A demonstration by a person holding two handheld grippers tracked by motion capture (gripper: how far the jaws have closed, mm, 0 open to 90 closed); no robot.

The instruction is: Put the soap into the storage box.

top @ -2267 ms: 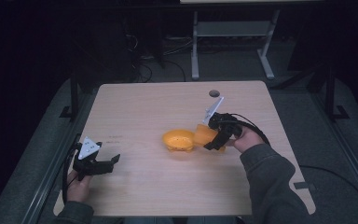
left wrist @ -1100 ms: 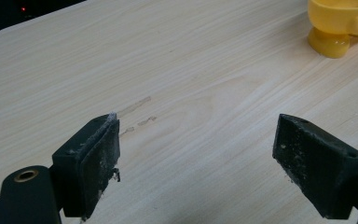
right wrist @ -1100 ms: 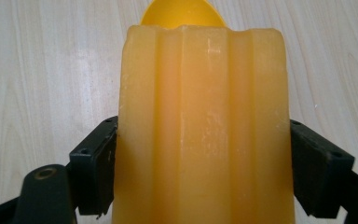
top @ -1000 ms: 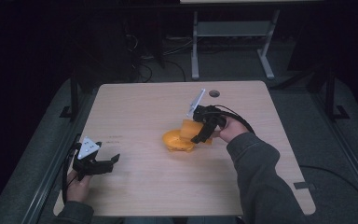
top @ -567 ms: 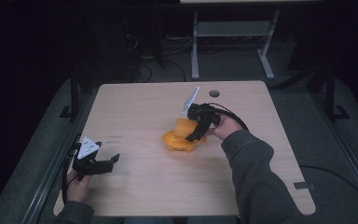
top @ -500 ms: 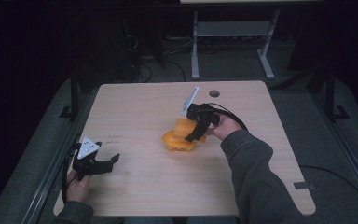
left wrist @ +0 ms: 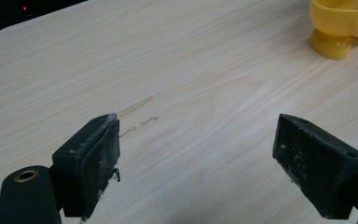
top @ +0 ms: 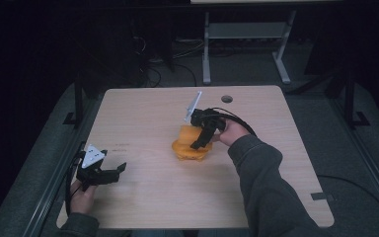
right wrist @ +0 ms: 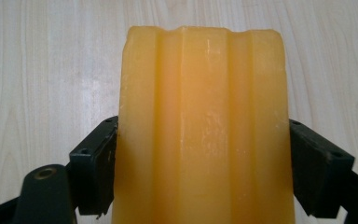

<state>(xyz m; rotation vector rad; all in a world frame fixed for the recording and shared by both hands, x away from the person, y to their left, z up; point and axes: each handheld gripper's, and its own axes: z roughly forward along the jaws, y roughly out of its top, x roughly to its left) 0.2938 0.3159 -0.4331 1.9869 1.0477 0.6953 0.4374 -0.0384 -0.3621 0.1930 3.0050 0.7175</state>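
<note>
My right gripper (top: 200,140) is shut on a ribbed orange-yellow cup (right wrist: 205,116), its jaws pressed on both sides of it. In the high view that cup (top: 185,133) stands tilted in or on an orange bowl (top: 187,152) at the middle of the wooden table (top: 143,113). Whether the two touch I cannot tell. My left gripper (top: 121,170) rests near the front left edge, open and with nothing between its jaws (left wrist: 196,154). The bowl's foot (left wrist: 335,42) is in the top right of the left gripper view.
A round cable hole (top: 227,98) sits near the table's far edge. Dark floor, cables and a metal stand (top: 242,44) lie beyond the table. A person's sleeve (top: 266,182) crosses the front right of the tabletop.
My right gripper carried the orange-yellow cup leftwards from beside the bowl to over it and lowered it a little. The left gripper has stayed put.
</note>
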